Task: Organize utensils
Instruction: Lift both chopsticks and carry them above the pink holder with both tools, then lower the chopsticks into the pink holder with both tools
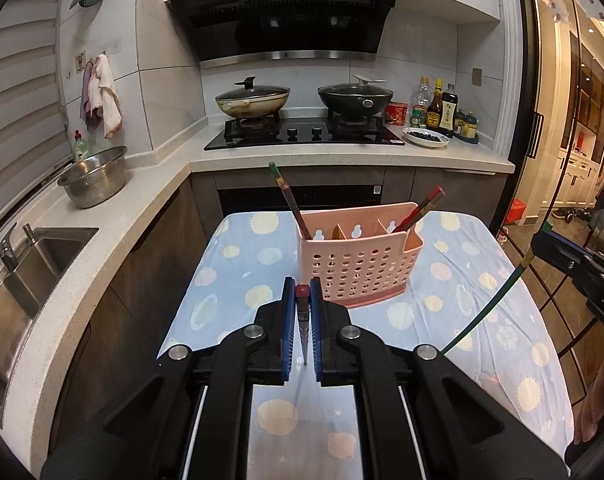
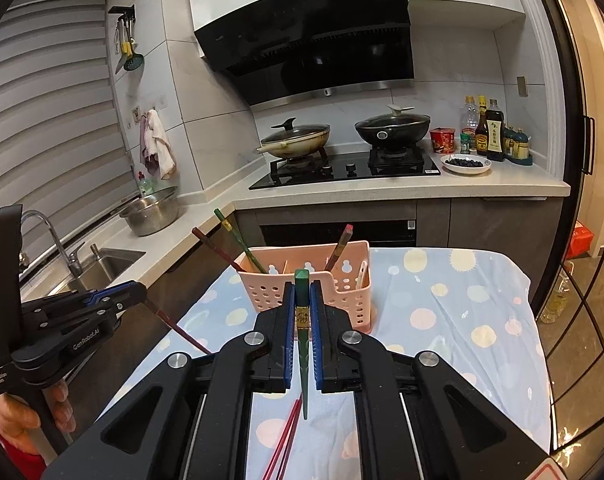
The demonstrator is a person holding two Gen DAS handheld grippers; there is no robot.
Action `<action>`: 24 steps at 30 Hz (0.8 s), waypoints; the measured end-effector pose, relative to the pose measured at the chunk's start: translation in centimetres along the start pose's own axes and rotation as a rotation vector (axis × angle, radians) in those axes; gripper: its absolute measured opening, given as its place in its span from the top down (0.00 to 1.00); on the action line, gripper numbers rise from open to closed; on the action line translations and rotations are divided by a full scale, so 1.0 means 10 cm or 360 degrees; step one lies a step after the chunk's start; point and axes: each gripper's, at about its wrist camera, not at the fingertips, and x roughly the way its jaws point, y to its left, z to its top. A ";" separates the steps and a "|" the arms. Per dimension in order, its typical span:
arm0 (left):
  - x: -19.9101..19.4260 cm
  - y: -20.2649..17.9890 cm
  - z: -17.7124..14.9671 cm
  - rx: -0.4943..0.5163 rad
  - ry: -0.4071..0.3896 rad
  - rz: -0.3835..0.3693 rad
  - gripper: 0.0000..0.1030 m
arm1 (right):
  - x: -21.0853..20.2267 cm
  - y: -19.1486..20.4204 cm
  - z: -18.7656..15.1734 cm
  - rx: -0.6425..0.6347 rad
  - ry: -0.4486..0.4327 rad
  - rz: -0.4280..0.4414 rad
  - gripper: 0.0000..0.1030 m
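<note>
Pink plastic, full of holes, the basket (image 1: 358,264) stands on the far middle of the bench (image 1: 229,280) with chopsticks already leaning out of its left and right compartments. My left gripper (image 1: 302,292) is closed on a red-tipped chopstick (image 1: 302,320), pinched near its thick end. My right gripper (image 2: 302,292) is likewise closed on a green chopstick (image 2: 303,344), whose thin end hangs down toward me. Two red chopsticks (image 2: 285,440) lie on the cloth near my right side. I judge the risk to be the long free ends: either stick could pivot between my fingers (image 1: 287,320), catch the basket's rim or a leaning chopstick, and tip the light basket over.
</note>
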 end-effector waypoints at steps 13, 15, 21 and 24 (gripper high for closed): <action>-0.02 0.01 0.42 0.0020 -0.0104 -0.0024 0.93 | 0.20 0.06 0.39 0.0007 -0.0040 0.0038 0.93; -0.04 0.01 0.49 0.0015 -0.0122 -0.0032 0.93 | 0.23 0.07 0.45 0.0007 -0.0045 0.0047 0.93; -0.07 0.04 0.78 -0.0007 -0.0179 -0.0054 0.93 | 0.31 0.12 0.70 -0.0001 -0.0074 0.0063 0.93; -0.09 0.04 0.95 -0.0008 -0.0216 -0.0059 0.93 | 0.34 0.13 0.89 -0.0004 -0.0106 0.0059 0.93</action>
